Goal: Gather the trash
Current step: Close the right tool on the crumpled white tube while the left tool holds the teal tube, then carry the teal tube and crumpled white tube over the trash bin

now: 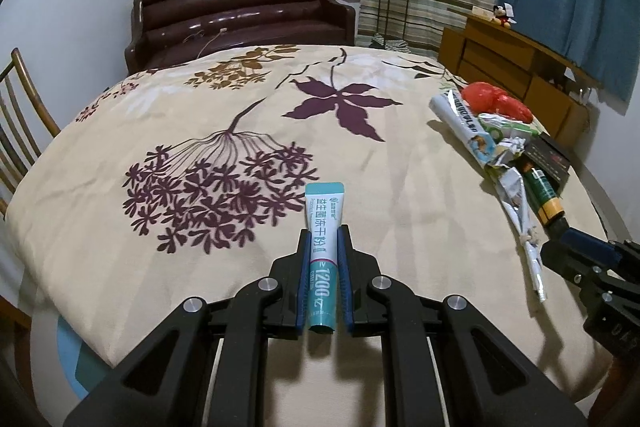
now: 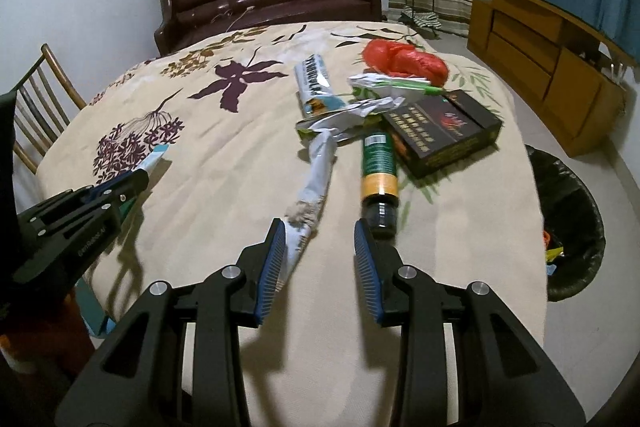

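Observation:
My left gripper (image 1: 323, 233) is shut on a teal and white sachet (image 1: 322, 223), held over the floral tablecloth (image 1: 200, 107); it also shows in the right wrist view (image 2: 138, 177). My right gripper (image 2: 320, 227) is open, just short of a crumpled white wrapper (image 2: 318, 171) and a green and yellow bottle (image 2: 378, 167). Behind them lies a trash pile: a rolled silver packet (image 2: 314, 83), a dark box (image 2: 444, 127), a green and white wrapper (image 2: 392, 85) and a red plastic bag (image 2: 404, 61). The pile shows at the right of the left wrist view (image 1: 500, 131).
A black-lined trash bin (image 2: 568, 223) stands on the floor right of the table. A brown leather sofa (image 1: 240, 15) is behind the table, a wooden chair (image 1: 16, 115) at the left, a wooden cabinet (image 2: 544, 55) at the right.

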The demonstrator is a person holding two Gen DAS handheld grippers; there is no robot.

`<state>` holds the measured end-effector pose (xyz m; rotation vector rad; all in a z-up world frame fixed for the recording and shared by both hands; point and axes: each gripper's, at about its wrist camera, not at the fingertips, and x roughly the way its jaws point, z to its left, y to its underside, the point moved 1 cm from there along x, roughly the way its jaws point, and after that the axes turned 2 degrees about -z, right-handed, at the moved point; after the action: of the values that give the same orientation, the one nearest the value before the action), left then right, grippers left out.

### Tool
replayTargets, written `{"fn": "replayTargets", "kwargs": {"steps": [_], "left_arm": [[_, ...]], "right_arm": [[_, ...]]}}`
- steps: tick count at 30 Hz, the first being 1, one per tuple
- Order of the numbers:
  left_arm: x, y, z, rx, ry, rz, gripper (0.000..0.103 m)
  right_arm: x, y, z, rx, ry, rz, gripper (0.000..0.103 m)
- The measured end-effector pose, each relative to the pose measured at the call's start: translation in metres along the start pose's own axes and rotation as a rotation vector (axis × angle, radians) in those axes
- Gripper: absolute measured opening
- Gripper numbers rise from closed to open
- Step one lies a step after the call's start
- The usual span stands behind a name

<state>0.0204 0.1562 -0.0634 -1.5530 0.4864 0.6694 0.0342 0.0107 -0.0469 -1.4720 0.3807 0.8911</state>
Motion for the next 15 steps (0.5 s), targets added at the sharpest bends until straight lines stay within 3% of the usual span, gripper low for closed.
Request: {"fn": "replayTargets", "kwargs": {"steps": [10,15], "left_arm": [[0.003,0.002,0.009,-0.017,0.014,0.010,0.014],[0.004,0.002,0.006,-0.017,0.021,0.011,0.014]], "right_arm": [[0.023,-0.004,0.019,-0.047,0.022,0.031,0.036],[0.022,-0.002,0.022,-0.084,0.052,0.024,0.018]]}}
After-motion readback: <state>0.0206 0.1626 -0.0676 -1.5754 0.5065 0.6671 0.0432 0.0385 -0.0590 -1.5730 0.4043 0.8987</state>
